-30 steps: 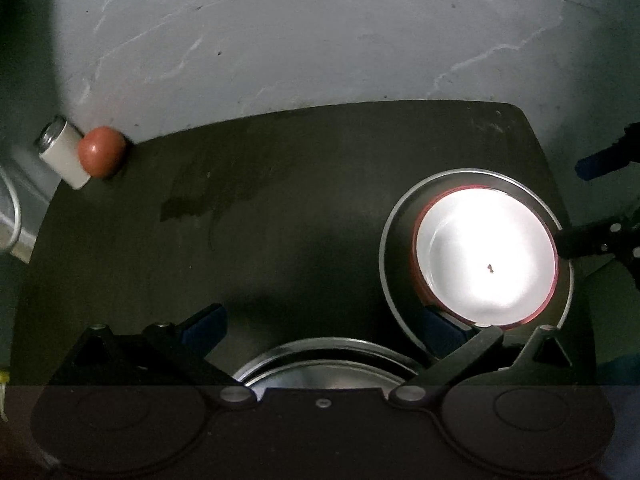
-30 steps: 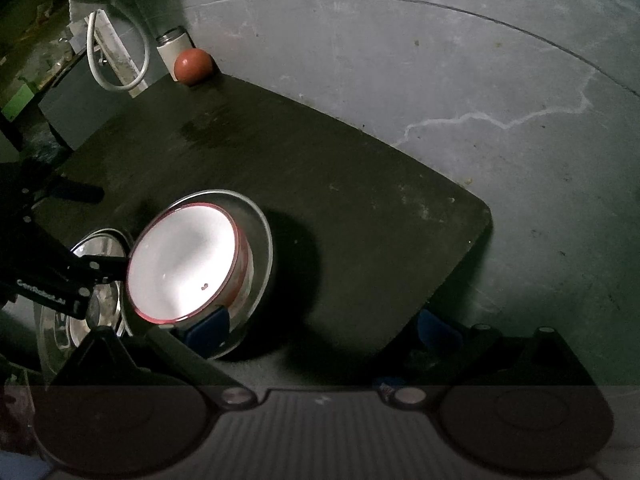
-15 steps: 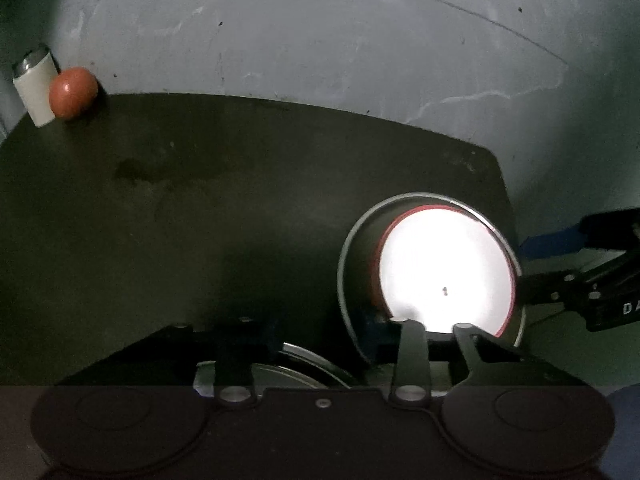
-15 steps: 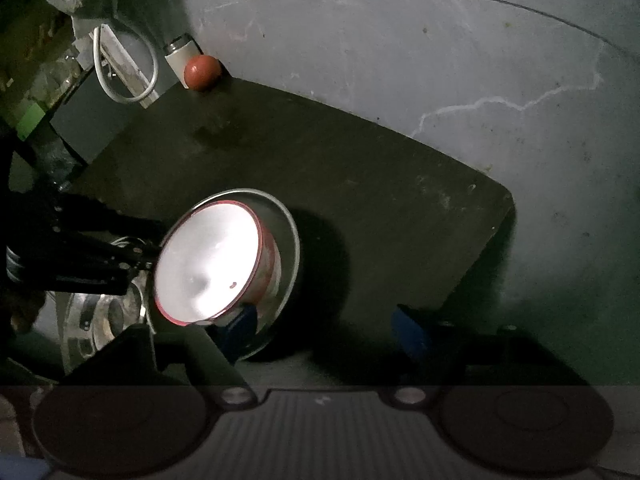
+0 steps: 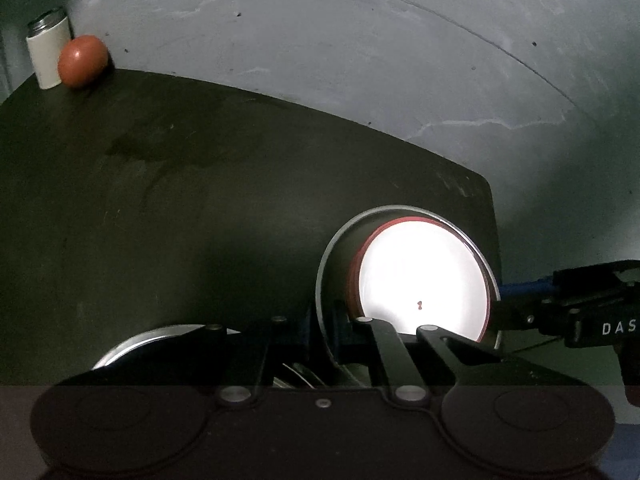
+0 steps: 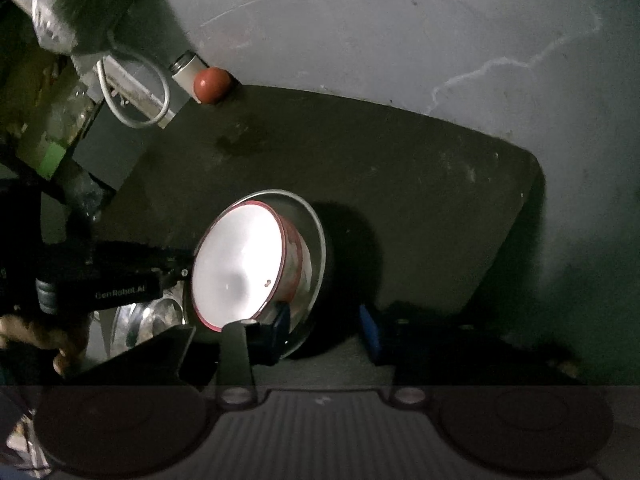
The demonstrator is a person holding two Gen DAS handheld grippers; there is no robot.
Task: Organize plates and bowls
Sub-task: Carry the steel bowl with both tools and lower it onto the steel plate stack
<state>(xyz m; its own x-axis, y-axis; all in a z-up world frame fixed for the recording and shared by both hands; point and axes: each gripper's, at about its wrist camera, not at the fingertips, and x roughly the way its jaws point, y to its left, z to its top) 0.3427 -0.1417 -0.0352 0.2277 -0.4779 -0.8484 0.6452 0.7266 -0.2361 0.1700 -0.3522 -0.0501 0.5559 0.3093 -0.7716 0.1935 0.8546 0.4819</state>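
Left jaws newly closed on steel plate [image 5: 325, 280] holding bowl [image 5: 424, 280]

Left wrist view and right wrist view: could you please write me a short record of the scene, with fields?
surface: dark mat on a grey floor
bowl: white bowl with red rim, sitting in the steel plate
left gripper: fingers closed on the steel plate's near rim
right gripper: open, fingers straddling the plate's rim
other dish: second steel dish, beside the left gripper
far corner: red ball touching a white can
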